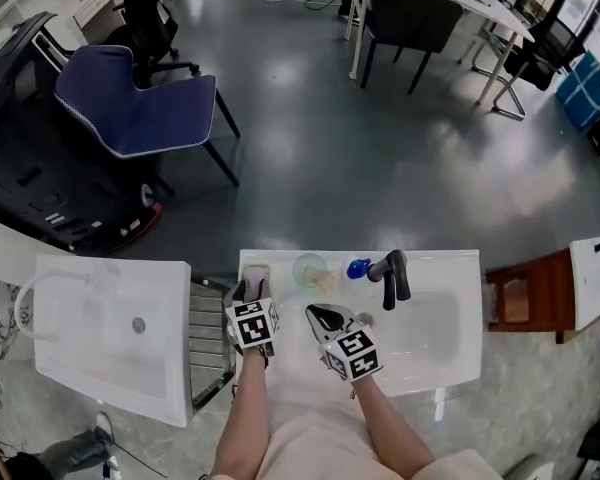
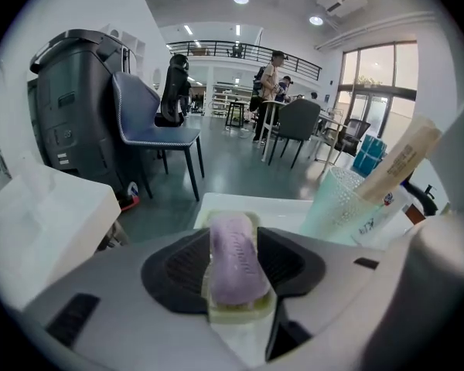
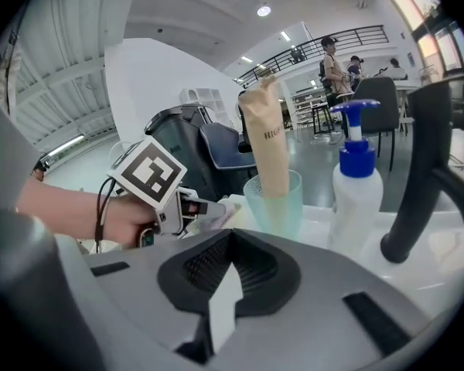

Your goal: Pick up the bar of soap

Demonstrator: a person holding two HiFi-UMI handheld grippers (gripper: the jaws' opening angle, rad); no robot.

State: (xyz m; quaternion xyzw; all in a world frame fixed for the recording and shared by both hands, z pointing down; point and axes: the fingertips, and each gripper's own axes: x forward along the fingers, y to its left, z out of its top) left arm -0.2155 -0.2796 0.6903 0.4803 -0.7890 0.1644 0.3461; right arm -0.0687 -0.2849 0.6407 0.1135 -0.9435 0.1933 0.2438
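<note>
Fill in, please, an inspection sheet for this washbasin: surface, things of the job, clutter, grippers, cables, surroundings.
Surface: white washbasin with a black faucet at its back.
Job's things: purple bar of soap, lying in a pale soap dish at the basin's back left corner.
Clutter: green cup holding a tube; pump bottle with a blue head.
Grippers: left gripper, tongs closed on the soap's two sides, soap not yet lifted; right gripper, tongs shut, empty, over the basin.
Cables: black cord at the left hand's wrist.
Surroundings: second washbasin at the left, blue chair, grey floor.
</note>
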